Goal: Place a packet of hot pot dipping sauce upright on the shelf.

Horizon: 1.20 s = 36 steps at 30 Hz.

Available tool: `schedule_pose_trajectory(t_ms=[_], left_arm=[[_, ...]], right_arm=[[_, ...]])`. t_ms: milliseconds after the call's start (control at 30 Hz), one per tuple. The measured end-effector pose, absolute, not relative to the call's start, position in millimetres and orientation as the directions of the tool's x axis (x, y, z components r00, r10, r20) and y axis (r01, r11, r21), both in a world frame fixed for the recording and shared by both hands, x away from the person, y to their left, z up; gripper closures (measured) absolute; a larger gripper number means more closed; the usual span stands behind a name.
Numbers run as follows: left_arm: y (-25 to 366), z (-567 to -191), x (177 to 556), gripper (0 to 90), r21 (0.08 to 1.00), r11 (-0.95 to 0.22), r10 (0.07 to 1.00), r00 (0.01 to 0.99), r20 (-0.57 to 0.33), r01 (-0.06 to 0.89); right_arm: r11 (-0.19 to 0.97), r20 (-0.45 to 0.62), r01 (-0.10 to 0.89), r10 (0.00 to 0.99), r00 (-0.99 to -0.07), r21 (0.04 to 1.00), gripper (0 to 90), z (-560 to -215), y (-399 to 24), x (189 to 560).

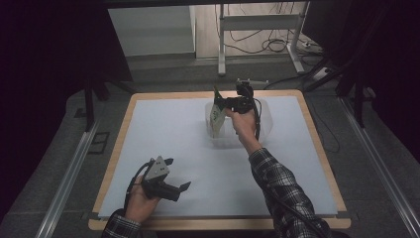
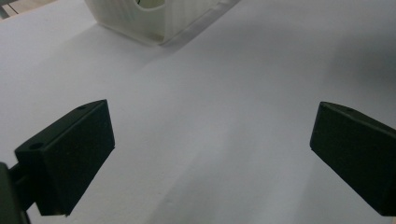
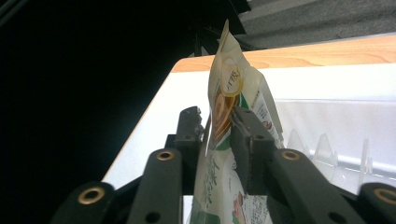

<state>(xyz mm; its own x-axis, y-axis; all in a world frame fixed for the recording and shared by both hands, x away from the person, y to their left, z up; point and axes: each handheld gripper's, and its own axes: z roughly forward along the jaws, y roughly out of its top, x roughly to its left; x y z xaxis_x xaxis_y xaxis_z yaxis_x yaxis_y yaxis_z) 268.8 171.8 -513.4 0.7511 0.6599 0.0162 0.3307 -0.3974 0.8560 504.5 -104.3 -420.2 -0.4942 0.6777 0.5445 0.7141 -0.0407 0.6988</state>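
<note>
Holding a snack packet (image 3: 229, 154) upright over the clear bin (image 1: 267, 124), your right gripper (image 3: 217, 123) has the packet between its jaws, slightly parted; contact is unclear. Your left gripper (image 2: 210, 154) rests with jaws wide apart above the white mat (image 2: 233, 93), empty.

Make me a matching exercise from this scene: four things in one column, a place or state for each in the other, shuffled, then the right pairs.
Things
1. packet
2. bin
3. left gripper
4. sheet

Places or states
A. clear plastic, standing at the far side of the table
B. white, spread over the wooden tabletop
C. jaws wide apart, nothing between them, low near the front edge
D. upright between the jaws of the right gripper

Pairs: 1-D, 2-A, 3-C, 4-B
</note>
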Motion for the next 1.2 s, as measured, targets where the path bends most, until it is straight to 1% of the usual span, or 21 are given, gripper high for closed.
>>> schedule_pose_trajectory(t_ms=[167,200,233,267,300,333,433,467,500,533,567,600,833,900,933,967,1000,1033,1133,1200], left_arm=[[172,-513,269,0.0,0.857,-0.397,0.661,0.75,0.018,0.329],[172,-513,269,0.0,0.857,-0.397,0.662,0.75,0.018,0.329],[172,-513,269,0.0,0.857,-0.397,0.661,0.75,0.019,0.329],[172,-513,269,0.0,0.857,-0.398,0.661,0.75,0.019,0.329],[172,-513,269,0.0,0.857,-0.398,0.661,0.75,0.019,0.329],[172,-514,269,0.0,0.856,-0.398,0.661,0.75,0.018,0.33],[172,-514,269,0.0,0.856,-0.398,0.661,0.75,0.019,0.33],[172,-514,269,0.0,0.856,-0.399,0.661,0.75,0.02,0.329],[172,-514,269,0.0,0.857,-0.395,0.662,0.749,0.017,0.33],[172,-514,269,0.0,0.857,-0.395,0.662,0.749,0.016,0.33],[172,-514,269,0.0,0.857,-0.395,0.662,0.749,0.016,0.33],[172,-514,269,0.0,0.857,-0.396,0.663,0.749,0.018,0.33],[171,-514,269,0.0,0.855,-0.402,0.663,0.749,0.025,0.327],[172,-514,269,0.0,0.854,-0.406,0.662,0.749,0.029,0.326],[172,-514,269,0.0,0.854,-0.406,0.662,0.749,0.029,0.325],[172,-514,269,0.0,0.854,-0.406,0.662,0.749,0.029,0.325],[172,-514,269,0.0,0.853,-0.407,0.662,0.749,0.031,0.325],[172,-514,269,0.0,0.853,-0.407,0.662,0.749,0.031,0.325],[171,-514,268,0.0,0.853,-0.409,0.662,0.749,0.032,0.325],[171,-514,268,0.0,0.853,-0.41,0.661,0.749,0.032,0.325]], right_arm=[[-0.001,0.508,0.698,0.687,-0.519,0.716,66.7,-416,-102,503],[0.017,0.486,0.688,0.695,-0.53,0.725,63.8,-414,-100,501],[0.017,0.486,0.688,0.695,-0.53,0.725,63.8,-414,-100,501],[0.032,0.47,0.681,0.7,-0.537,0.731,61.2,-412,-99,500],[0.032,0.47,0.681,0.7,-0.537,0.731,61.2,-412,-99,500],[0.046,0.457,0.676,0.703,-0.544,0.735,59.3,-412,-99,499],[0.054,0.449,0.673,0.705,-0.549,0.737,57.4,-411,-98,498],[0.062,0.442,0.669,0.706,-0.554,0.74,54.9,-410,-98,497],[0.062,0.442,0.669,0.706,-0.554,0.74,54.9,-410,-98,497],[0.065,0.44,0.667,0.704,-0.558,0.742,52.2,-409,-98,496],[0.065,0.44,0.667,0.704,-0.558,0.742,52.2,-409,-98,496],[0.072,0.442,0.667,0.697,-0.565,0.741,49.8,-408,-98,495],[0.091,0.439,0.661,0.68,-0.587,0.745,44.7,-406,-96,490],[0.107,0.424,0.652,0.679,-0.599,0.751,43.3,-405,-95,489],[0.138,0.387,0.632,0.686,-0.616,0.763,41.7,-404,-94,486],[0.138,0.387,0.632,0.686,-0.616,0.763,41.7,-404,-94,486],[0.173,0.337,0.605,0.697,-0.633,0.777,40.3,-402,-93,483],[0.173,0.337,0.605,0.697,-0.633,0.777,40.3,-402,-93,483],[0.206,0.291,0.577,0.702,-0.65,0.79,38.3,-400,-93,479],[0.211,0.286,0.573,0.701,-0.654,0.792,37.8,-400,-93,479]])
